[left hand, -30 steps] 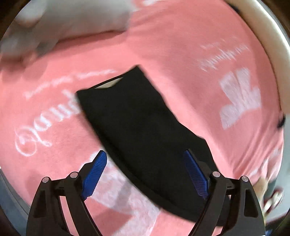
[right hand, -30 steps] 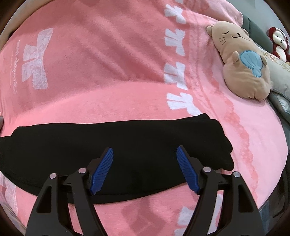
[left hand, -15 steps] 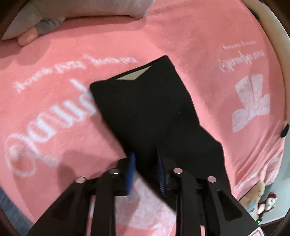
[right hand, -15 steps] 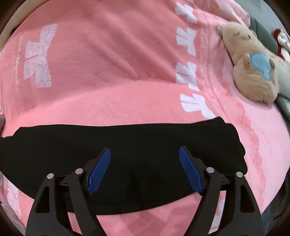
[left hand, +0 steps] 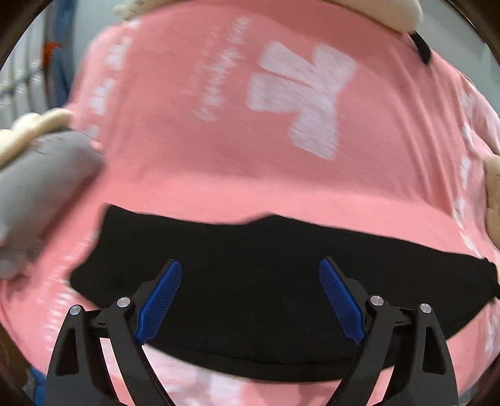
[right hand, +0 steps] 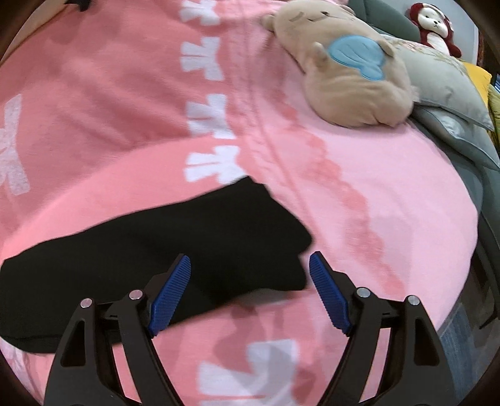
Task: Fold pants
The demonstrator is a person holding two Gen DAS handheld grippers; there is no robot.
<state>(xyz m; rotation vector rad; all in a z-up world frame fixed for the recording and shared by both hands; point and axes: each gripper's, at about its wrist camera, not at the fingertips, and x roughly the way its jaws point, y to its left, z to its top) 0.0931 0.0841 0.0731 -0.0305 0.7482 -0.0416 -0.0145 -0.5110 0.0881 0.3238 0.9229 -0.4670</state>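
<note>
The black pants (left hand: 250,250) lie as one long flat strip on the pink blanket (left hand: 218,162). In the left wrist view the strip runs across the lower frame. My left gripper (left hand: 250,296) is open and empty, its blue pads above the middle of the strip. In the right wrist view the pants (right hand: 175,237) end at the right in a squared hem. My right gripper (right hand: 250,290) is open and empty over that hem end, its right pad past the cloth edge.
A tan plush animal (right hand: 343,68) lies on the blanket at the far right, with grey and yellow pillows (right hand: 443,78) and a red and white doll (right hand: 434,25) behind it. A grey sleeve (left hand: 34,193) shows at the left. The bed edge (right hand: 468,296) drops off at the right.
My left gripper was shut at the pants' edge and has now opened and swung round to face the strip broadside. My right gripper has moved right, to the hem end.
</note>
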